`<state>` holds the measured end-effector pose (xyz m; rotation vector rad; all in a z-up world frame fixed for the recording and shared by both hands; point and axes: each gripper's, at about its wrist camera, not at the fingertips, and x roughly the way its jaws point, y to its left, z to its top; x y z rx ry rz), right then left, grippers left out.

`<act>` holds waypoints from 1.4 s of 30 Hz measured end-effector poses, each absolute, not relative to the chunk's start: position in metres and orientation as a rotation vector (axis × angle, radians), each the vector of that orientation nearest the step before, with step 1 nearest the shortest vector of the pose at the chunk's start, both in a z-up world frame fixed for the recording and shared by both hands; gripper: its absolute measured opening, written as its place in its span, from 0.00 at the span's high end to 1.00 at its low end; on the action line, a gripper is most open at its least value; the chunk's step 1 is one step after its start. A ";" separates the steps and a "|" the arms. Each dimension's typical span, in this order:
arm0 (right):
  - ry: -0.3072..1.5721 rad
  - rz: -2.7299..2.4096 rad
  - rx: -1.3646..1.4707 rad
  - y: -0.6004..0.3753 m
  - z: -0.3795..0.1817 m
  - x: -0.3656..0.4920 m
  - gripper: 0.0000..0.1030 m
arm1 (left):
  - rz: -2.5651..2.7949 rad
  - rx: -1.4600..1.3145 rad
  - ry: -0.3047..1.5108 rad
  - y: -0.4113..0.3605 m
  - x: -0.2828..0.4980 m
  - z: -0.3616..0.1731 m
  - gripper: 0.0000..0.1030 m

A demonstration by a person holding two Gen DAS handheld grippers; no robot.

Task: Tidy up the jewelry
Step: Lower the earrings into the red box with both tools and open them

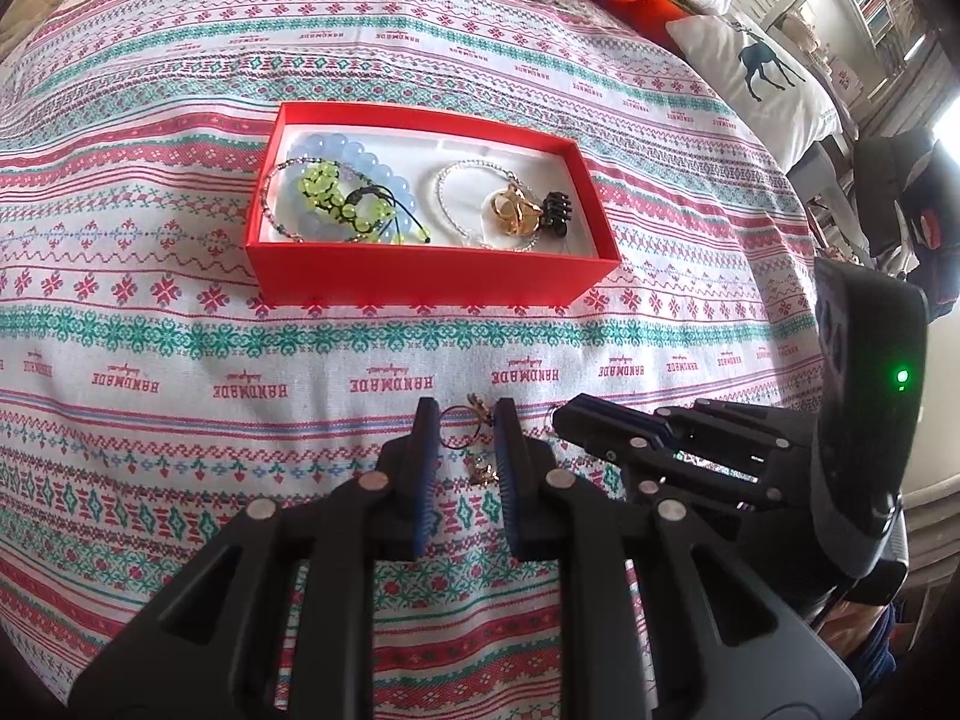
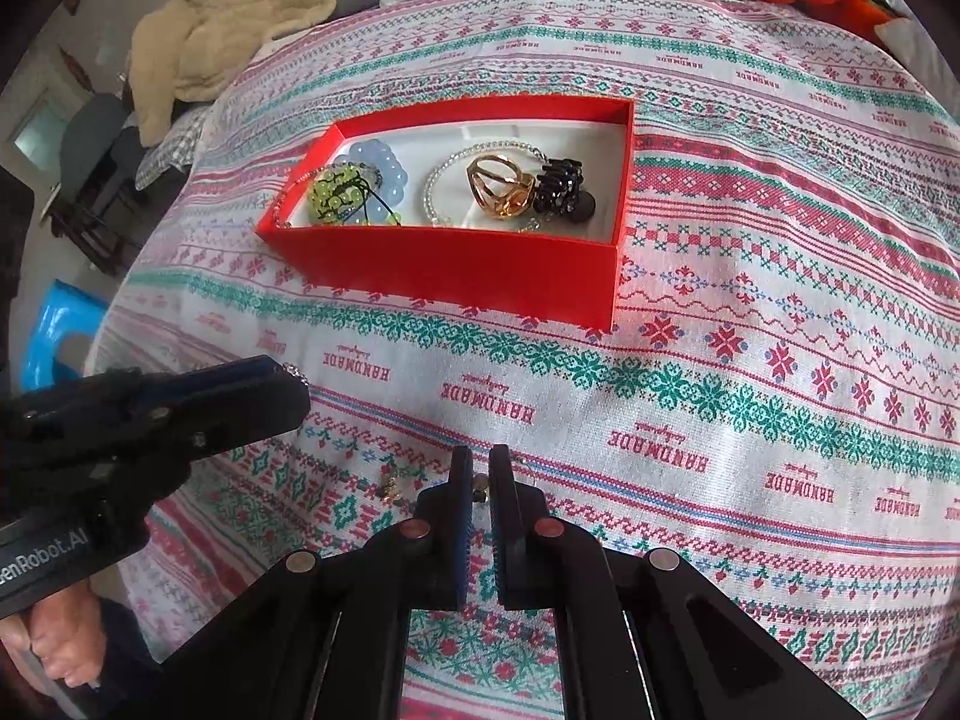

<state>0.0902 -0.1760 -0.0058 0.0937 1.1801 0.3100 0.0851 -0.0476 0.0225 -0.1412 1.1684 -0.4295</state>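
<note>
Bedspread (image 1: pixel 180 372) repeating "HANDMADE", gripper body lettered "enRobot.AI"

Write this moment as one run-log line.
stage: picking up | left gripper: shut on ring | right gripper: shut on small earring | red box: holds bracelets, clips

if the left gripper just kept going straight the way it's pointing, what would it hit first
Most likely the thin gold hoop earring framed between its fingertips, then the patterned cross-stitch tablecloth just beneath. The left gripper tilts steeply down, so the red cardboard box lies beyond its line, though depth is uncertain.
</note>
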 end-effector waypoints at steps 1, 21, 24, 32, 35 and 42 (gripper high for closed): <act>1.172 0.317 0.106 -0.178 -0.003 0.090 0.95 | -0.431 -0.144 1.166 -0.047 0.086 0.023 0.81; 0.982 0.381 0.225 -0.195 0.052 0.097 0.95 | -0.416 -0.276 1.038 -0.031 0.109 0.060 0.81; 0.965 0.381 0.252 -0.199 0.055 0.102 0.95 | -0.413 -0.291 1.026 -0.032 0.115 0.062 0.81; 0.944 0.371 0.326 -0.204 0.052 0.120 0.95 | -0.401 -0.284 1.018 -0.045 0.131 0.057 0.81; 0.937 0.367 0.333 -0.201 0.050 0.126 0.95 | -0.382 -0.274 1.023 -0.048 0.138 0.052 0.81; 0.926 0.360 0.323 -0.192 0.043 0.139 0.95 | -0.344 -0.286 1.035 -0.041 0.152 0.037 0.81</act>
